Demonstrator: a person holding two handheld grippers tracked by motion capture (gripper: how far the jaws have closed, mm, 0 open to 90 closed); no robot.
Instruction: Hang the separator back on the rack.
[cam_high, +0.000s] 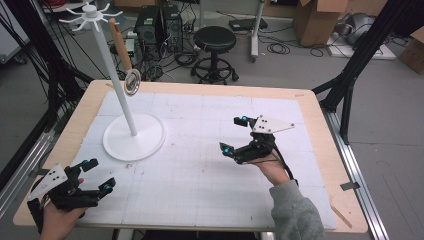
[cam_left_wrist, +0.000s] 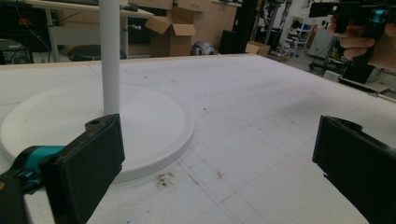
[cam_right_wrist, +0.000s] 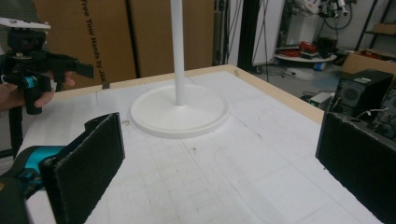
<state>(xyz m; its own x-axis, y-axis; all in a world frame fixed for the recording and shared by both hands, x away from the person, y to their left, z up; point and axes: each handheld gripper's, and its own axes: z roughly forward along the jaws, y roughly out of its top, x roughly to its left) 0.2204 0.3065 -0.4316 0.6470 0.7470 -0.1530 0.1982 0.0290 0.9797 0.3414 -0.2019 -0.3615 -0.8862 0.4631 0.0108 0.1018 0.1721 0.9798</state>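
A white stand (cam_high: 133, 135) with a round base and tall pole rises at the table's left; its top carries a ring of hooks (cam_high: 90, 13). A wooden-handled metal ladle (cam_high: 131, 80) hangs from one hook. My left gripper (cam_high: 98, 175) is open at the near left corner, empty, pointing at the stand's base (cam_left_wrist: 154, 126). My right gripper (cam_high: 232, 134) is open and empty at the middle right, aimed toward the base (cam_right_wrist: 180, 114). Each gripper view shows wide-spread jaws with nothing between them; the far hand holds the other gripper (cam_right_wrist: 37, 70).
A white gridded mat (cam_high: 200, 165) covers the wooden table (cam_high: 320, 125). Behind the table stand a black stool (cam_high: 215, 42), computer towers (cam_high: 155, 25), cardboard boxes (cam_high: 320, 20) and floor cables. Black frame legs (cam_high: 350, 90) flank the table's right side.
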